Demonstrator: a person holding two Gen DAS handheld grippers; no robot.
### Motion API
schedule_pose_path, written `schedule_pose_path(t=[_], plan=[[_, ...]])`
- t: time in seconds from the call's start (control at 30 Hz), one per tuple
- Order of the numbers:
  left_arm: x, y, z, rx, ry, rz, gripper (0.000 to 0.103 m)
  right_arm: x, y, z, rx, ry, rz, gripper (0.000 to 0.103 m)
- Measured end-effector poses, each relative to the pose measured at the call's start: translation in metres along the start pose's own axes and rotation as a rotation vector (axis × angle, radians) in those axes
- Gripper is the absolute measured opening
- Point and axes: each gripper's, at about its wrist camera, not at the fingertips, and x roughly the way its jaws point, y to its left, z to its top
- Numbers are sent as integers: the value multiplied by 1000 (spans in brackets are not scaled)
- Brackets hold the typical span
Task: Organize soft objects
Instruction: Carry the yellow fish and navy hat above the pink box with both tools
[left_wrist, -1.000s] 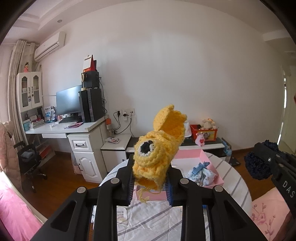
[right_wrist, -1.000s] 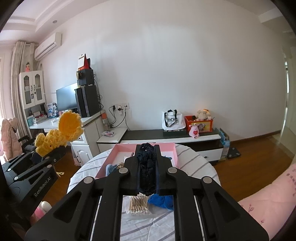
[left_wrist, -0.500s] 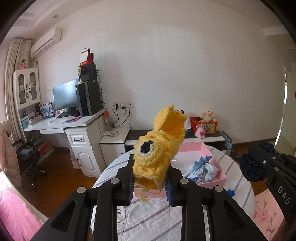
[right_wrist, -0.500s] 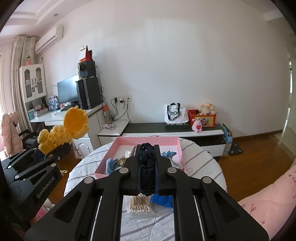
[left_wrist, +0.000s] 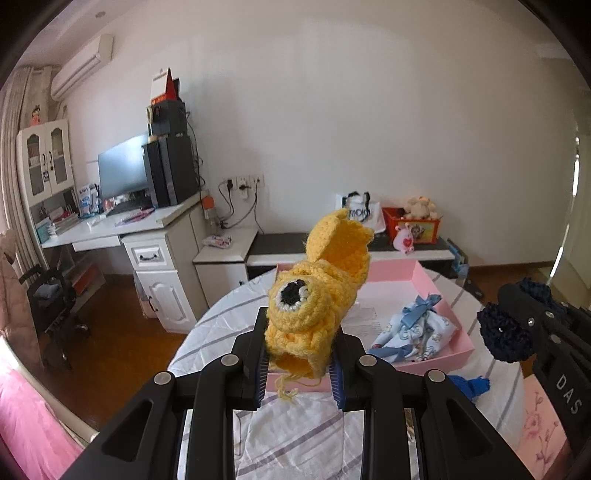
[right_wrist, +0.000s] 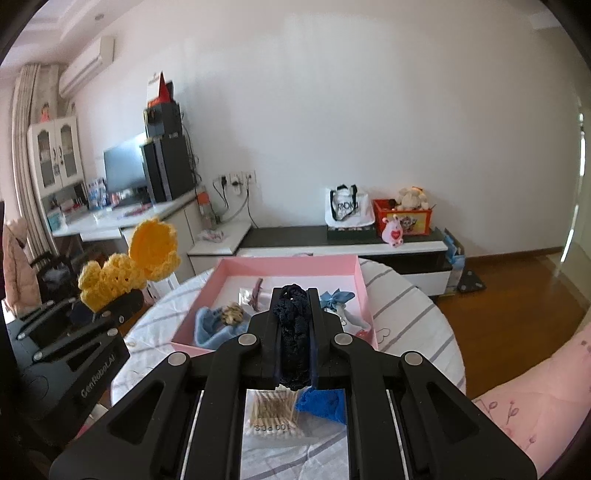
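Your left wrist view looks forward and slightly down along the left hand-held gripper (left_wrist: 299, 354), close over the near-left edge of the round bench (left_wrist: 207, 332). Your right wrist view does the same along the right hand-held gripper (right_wrist: 293, 332), nearer the bench middle. Both face the white wall (right_wrist: 369, 110), sharing the pink box (right_wrist: 288, 264), desk (left_wrist: 110, 229) and low cabinet (right_wrist: 332, 236). Each view catches the other hand-held gripper at its edge.

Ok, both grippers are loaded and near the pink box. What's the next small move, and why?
Probably ease the left gripper forward and down over the pink box. It is shut on the yellow crochet toy, which hangs at the box's near rim, not yet over its floor. The right gripper, shut on the dark knitted piece, can follow.
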Motion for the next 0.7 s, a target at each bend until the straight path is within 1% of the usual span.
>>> schedule_pose_path(t=[0.13, 0.27, 0.53, 0.7], plan=[[35, -4, 20, 6, 41, 2, 24, 25, -2, 0, 13, 34, 28, 10], [72, -6, 43, 10, 79, 2, 24, 57, -6, -1, 24, 89, 39, 10], [163, -12, 88, 33, 177, -10, 24, 117, -10, 4, 25, 186, 35, 10], [221, -14, 114, 39, 229, -9, 24, 145, -10, 11, 25, 221, 26, 10]])
